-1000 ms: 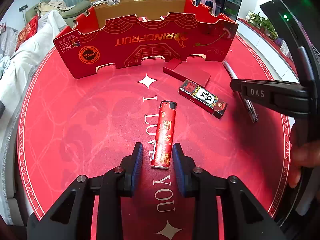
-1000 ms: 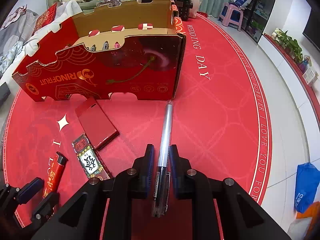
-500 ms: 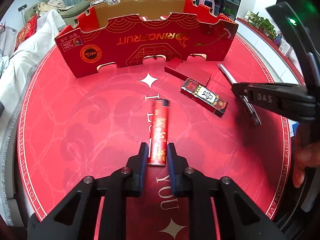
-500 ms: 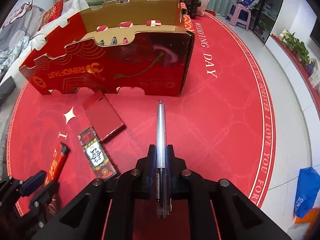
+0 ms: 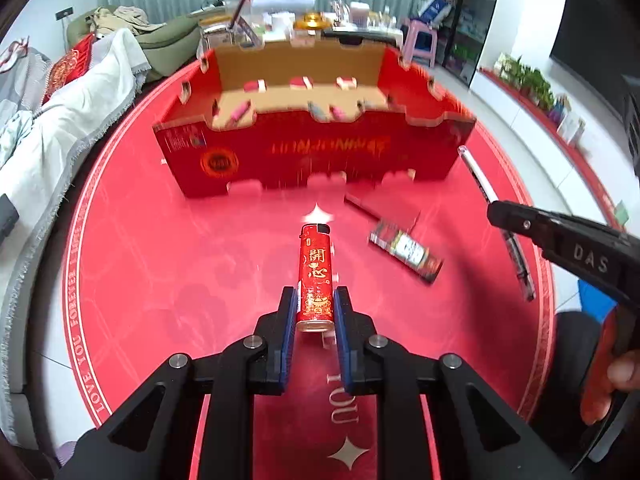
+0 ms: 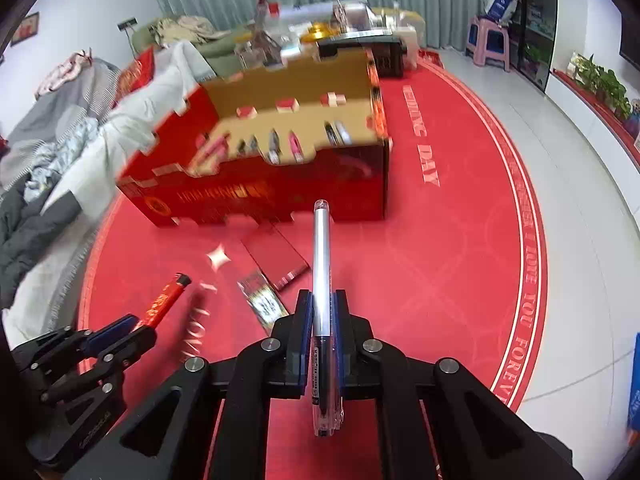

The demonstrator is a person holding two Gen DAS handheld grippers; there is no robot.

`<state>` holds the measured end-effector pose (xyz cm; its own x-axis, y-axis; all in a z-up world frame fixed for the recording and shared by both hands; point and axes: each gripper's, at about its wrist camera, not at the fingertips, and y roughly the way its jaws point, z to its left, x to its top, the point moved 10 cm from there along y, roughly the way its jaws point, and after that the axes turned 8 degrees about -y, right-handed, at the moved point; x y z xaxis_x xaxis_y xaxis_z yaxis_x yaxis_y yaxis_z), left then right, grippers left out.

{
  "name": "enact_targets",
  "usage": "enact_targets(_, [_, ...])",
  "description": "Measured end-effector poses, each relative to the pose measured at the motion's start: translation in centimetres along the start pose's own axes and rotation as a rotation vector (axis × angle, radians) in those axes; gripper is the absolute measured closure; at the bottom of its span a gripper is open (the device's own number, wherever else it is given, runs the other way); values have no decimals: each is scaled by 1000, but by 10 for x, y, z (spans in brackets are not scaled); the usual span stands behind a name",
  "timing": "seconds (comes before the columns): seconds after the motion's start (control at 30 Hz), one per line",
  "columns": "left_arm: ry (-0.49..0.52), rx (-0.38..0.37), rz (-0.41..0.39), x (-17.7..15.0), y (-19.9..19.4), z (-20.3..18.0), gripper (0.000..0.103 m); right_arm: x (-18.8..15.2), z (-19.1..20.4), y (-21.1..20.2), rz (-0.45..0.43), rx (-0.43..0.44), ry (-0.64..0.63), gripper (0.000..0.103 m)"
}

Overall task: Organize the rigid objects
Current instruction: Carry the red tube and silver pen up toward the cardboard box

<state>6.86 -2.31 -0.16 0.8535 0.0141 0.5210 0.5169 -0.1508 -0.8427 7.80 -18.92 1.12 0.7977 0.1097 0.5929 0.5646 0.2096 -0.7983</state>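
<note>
My left gripper (image 5: 314,300) is shut on a red lighter (image 5: 315,272) with gold characters, raised off the round red mat (image 5: 160,264). In the right wrist view my right gripper (image 6: 321,308) is shut on a silver pen (image 6: 321,256) that points toward the red cardboard box (image 6: 280,192). That pen (image 5: 486,196) and the right gripper (image 5: 496,210) appear at the right of the left wrist view. The lighter (image 6: 166,298) and left gripper (image 6: 132,330) show at the lower left of the right wrist view. Inside the box (image 5: 320,156) lie several pens.
A flat red case (image 6: 280,260) and a small patterned box (image 6: 262,302) lie on the mat in front of the cardboard box; the patterned box (image 5: 406,250) is also in the left wrist view. Cloth-covered furniture stands at the left, cluttered tables behind.
Both grippers closed, the left on the lighter and the right on the pen, then both rose off the mat with them. The box now looks farther below and its inside is visible.
</note>
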Motion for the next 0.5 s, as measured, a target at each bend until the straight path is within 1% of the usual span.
enact_targets(0.13, [-31, -27, -23, 17, -8, 6, 84, 19, 9, -14, -48, 9, -26, 93])
enact_targets(0.2, [-68, -44, -11, 20, -7, 13, 84, 26, 13, -20, -70, 10, -41, 92])
enact_targets(0.33, [-78, -36, -18, 23, -10, 20, 84, 33, 20, -25, -91, 23, -44, 92])
enact_targets(0.5, [-104, -43, -57, 46, -20, 24, 84, 47, 25, -29, -110, 27, -65, 92])
